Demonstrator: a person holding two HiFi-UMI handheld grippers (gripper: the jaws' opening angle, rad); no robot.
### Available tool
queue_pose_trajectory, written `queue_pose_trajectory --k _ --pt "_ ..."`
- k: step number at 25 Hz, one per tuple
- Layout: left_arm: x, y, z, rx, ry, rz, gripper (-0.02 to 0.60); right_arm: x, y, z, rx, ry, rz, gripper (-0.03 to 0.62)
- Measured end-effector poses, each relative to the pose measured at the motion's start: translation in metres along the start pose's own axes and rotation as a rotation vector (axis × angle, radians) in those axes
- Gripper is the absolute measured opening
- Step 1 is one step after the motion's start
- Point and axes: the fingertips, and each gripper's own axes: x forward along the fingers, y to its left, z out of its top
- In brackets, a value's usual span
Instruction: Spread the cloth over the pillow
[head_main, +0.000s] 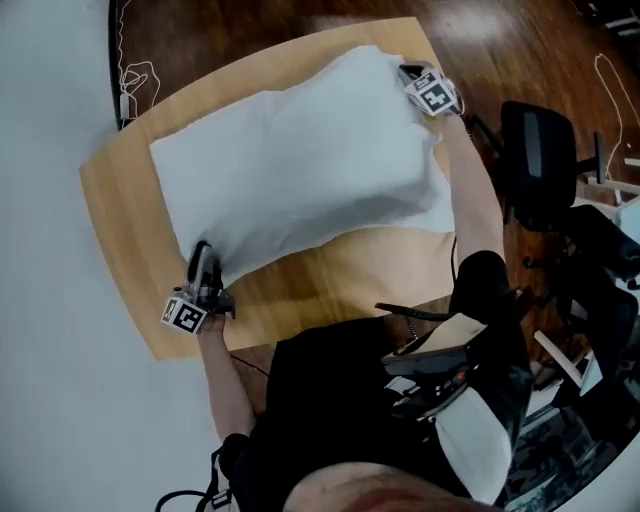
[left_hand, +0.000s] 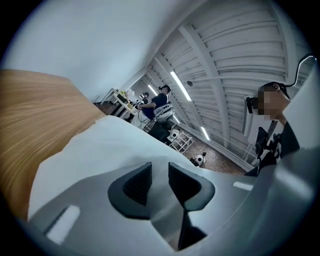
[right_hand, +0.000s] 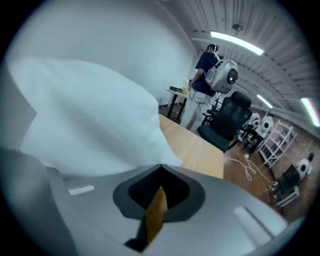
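A white cloth (head_main: 300, 150) lies over the bulging pillow on the wooden table (head_main: 330, 275); the pillow itself stays hidden beneath it. My left gripper (head_main: 203, 258) is at the cloth's near-left corner, and in the left gripper view its jaws (left_hand: 160, 175) stand slightly apart with white cloth (left_hand: 100, 150) pinched between the pads. My right gripper (head_main: 408, 73) reaches the far-right corner. In the right gripper view its jaws (right_hand: 161, 167) are closed together right at the cloth's (right_hand: 90, 120) edge.
A black office chair (head_main: 535, 160) stands right of the table. A white cable (head_main: 135, 85) lies on the floor by the far-left table corner. A person (right_hand: 205, 70) stands by a desk in the background. Bare wood shows along the table's near edge.
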Motion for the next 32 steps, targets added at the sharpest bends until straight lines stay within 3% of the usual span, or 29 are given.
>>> queue_pose_trajectory --k 4,6,8,10,12,14,15,18,20,21,23,25,28,30,32 --pt "0.002 0.014 -0.003 -0.017 -0.013 0.025 0.097 -0.020 -0.069 -0.044 0.060 0.123 -0.247 0.003" --pt "-0.003 0.015 -0.006 -0.007 -0.021 0.053 0.094 -0.030 -0.082 -0.051 0.114 0.137 -0.279 0.004" --pt "-0.009 0.013 -0.005 0.004 -0.032 0.070 0.094 -0.040 -0.073 -0.018 0.188 -0.012 -0.210 0.004" --pt "-0.009 0.013 -0.004 0.007 -0.039 0.066 0.092 -0.046 -0.036 0.029 0.237 -0.202 -0.002 0.004" --pt "-0.004 0.011 -0.005 0.006 -0.038 0.061 0.086 -0.033 0.014 0.040 0.136 -0.177 0.171 0.004" --pt "-0.005 0.011 -0.008 0.009 -0.031 0.060 0.086 -0.012 0.047 0.024 -0.002 -0.078 0.210 0.004" --pt "-0.007 0.012 -0.009 0.011 -0.026 0.057 0.086 -0.007 0.047 0.017 -0.036 -0.055 0.173 0.004" --pt "-0.014 0.013 -0.011 0.020 -0.016 0.049 0.086 -0.012 -0.008 -0.016 -0.081 0.081 -0.093 0.004" --pt "-0.026 0.011 -0.002 0.037 -0.034 0.057 0.086 -0.029 -0.041 -0.033 -0.070 0.185 -0.222 0.004" --pt "-0.035 0.010 0.010 0.051 -0.058 0.064 0.086 -0.039 -0.048 -0.028 -0.036 0.179 -0.237 0.004" --pt "-0.044 0.023 0.043 0.084 -0.089 0.064 0.086 -0.057 -0.047 0.000 0.080 0.075 -0.174 0.004" --pt "-0.023 0.068 0.080 0.122 -0.033 0.092 0.092 -0.083 -0.051 0.019 0.225 -0.023 -0.093 0.007" --pt "0.052 0.130 0.131 0.175 0.169 0.139 0.239 -0.121 -0.053 0.051 0.464 -0.192 0.040 0.041" --pt "0.103 0.161 0.157 0.180 0.317 0.152 0.312 -0.120 -0.045 0.076 0.635 -0.283 0.175 0.163" --pt "0.138 0.191 0.165 0.159 0.437 0.185 0.366 -0.112 -0.035 0.096 0.707 -0.297 0.263 0.268"
